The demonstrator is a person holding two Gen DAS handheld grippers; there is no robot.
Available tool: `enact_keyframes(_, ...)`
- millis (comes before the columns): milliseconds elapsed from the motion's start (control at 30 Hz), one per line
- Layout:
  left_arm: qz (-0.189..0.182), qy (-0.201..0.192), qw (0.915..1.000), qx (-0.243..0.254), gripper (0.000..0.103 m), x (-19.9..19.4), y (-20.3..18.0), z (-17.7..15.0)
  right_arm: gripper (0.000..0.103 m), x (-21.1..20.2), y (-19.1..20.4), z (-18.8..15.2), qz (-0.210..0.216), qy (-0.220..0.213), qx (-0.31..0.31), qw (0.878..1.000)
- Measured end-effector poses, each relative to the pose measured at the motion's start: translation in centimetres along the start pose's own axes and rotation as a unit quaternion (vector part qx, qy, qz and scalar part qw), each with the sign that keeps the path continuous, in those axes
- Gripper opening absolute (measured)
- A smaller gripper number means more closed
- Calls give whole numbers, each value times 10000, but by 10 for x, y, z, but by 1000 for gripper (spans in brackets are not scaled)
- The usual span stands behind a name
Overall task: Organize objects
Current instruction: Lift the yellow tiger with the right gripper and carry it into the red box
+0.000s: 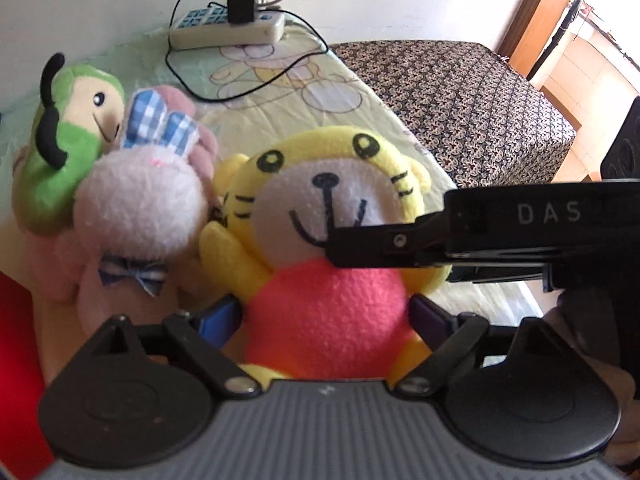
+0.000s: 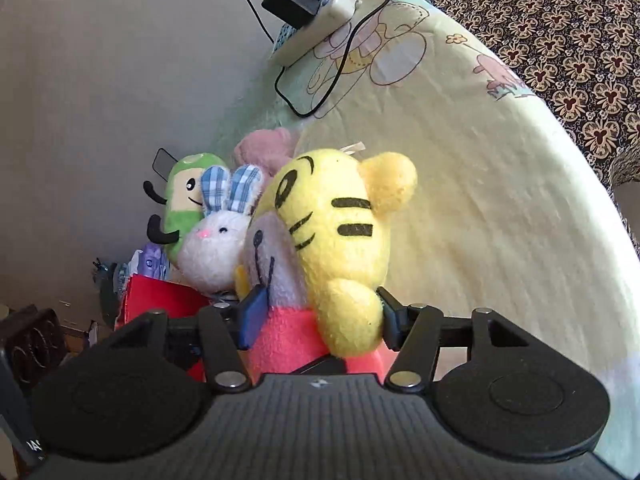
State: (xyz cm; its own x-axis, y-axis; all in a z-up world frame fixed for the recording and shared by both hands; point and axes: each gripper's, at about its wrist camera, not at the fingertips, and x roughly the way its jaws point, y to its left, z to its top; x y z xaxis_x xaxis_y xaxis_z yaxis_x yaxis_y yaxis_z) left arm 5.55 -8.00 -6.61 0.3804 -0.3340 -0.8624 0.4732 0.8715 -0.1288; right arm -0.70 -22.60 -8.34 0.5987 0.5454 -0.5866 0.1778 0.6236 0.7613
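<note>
Tiger plush (image 1: 320, 240) sits clamped by both left claw (image 1: 324, 316) and right claw (image 2: 316, 316), bunny (image 1: 140, 216) touching, open quilt (image 2: 500, 200) rightward.

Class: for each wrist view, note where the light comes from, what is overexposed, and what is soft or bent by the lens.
Left wrist view: daylight enters from the doorway, which is blown out; the rabbit is soft; the bed edge bows from fisheye. Right wrist view: the quilt is brightly lit, the wall dim and grey; the tiger is fairly sharp.
</note>
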Motion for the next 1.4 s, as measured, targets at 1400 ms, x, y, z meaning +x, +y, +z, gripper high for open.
enact_keyframes(1400,-1247,-1223,9778,-1161,89,-190,288,-113,40,112,316,-151,-1232,-680,-2903,9465)
